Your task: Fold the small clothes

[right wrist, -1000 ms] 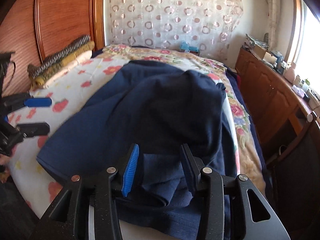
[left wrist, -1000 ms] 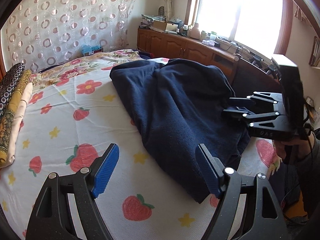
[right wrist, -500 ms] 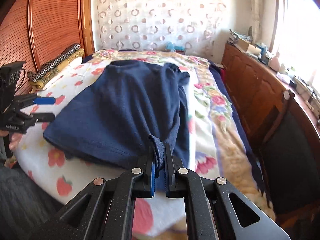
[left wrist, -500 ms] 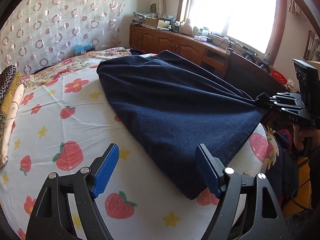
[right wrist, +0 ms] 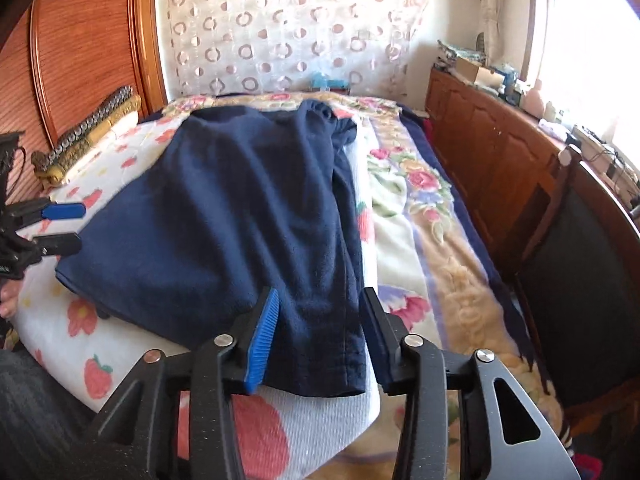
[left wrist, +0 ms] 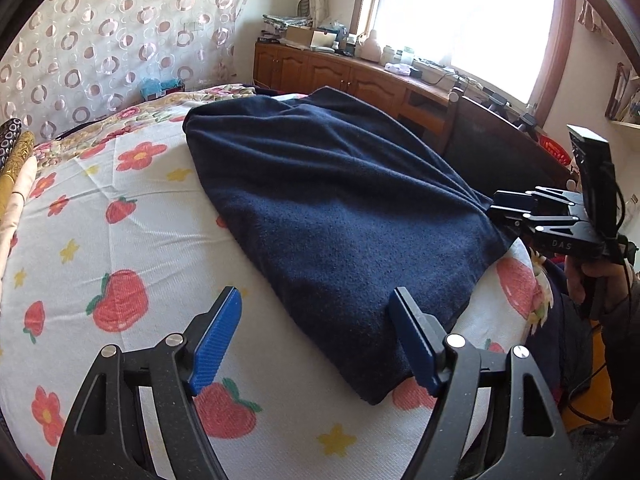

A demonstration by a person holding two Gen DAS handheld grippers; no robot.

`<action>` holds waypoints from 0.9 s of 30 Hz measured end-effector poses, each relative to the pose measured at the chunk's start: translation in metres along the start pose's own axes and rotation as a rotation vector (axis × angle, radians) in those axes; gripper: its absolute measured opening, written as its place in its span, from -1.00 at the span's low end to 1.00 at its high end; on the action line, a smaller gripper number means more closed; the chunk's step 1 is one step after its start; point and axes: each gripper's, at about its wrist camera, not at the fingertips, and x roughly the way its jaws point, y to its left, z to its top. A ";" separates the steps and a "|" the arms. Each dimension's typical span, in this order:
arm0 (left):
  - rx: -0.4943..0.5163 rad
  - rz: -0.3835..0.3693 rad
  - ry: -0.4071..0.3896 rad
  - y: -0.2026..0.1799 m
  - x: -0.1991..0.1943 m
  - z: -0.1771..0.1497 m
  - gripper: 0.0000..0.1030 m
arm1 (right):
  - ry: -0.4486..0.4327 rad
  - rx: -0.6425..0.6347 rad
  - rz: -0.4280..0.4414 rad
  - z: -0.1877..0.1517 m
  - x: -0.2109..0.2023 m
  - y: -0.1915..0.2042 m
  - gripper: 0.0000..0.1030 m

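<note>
A dark navy fleece garment point(left wrist: 340, 216) lies spread lengthwise on the strawberry-print bed sheet point(left wrist: 100, 248); it also shows in the right wrist view point(right wrist: 240, 216). My left gripper point(left wrist: 316, 340) is open and empty, hovering over the garment's near left corner. My right gripper point(right wrist: 320, 332) is open, its jaws on either side of the garment's near hem corner, which lies loose on the sheet. The right gripper also shows in the left wrist view point(left wrist: 500, 210) at the garment's right corner. The left gripper shows in the right wrist view point(right wrist: 64, 226) beside the garment's left corner.
A floral blanket point(right wrist: 424, 216) covers the bed's right side. A wooden cabinet point(right wrist: 492, 152) and a dark chair point(right wrist: 584, 240) stand to the right. Folded patterned cloths point(right wrist: 88, 132) lie by the wooden headboard point(right wrist: 88, 40). A patterned curtain point(left wrist: 100, 40) hangs behind.
My right gripper had closed on the garment's hem corner and pulled it taut toward the bed's near edge; now it has opened and let the corner go. The garment lies flatter.
</note>
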 end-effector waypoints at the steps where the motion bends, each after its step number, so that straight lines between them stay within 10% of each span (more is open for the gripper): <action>1: -0.001 0.000 0.006 0.000 0.001 -0.001 0.50 | 0.012 -0.005 -0.010 -0.002 0.005 0.001 -0.11; 11: -0.055 -0.089 0.055 0.004 0.004 -0.011 -0.08 | 0.038 0.034 0.016 -0.009 0.005 -0.013 0.01; 21: 0.000 -0.087 0.068 -0.008 0.001 -0.017 -0.17 | 0.065 -0.006 0.078 -0.010 0.003 -0.005 0.00; 27: 0.048 -0.072 0.045 -0.014 -0.002 -0.014 -0.72 | 0.047 -0.015 0.140 -0.009 0.003 -0.007 -0.80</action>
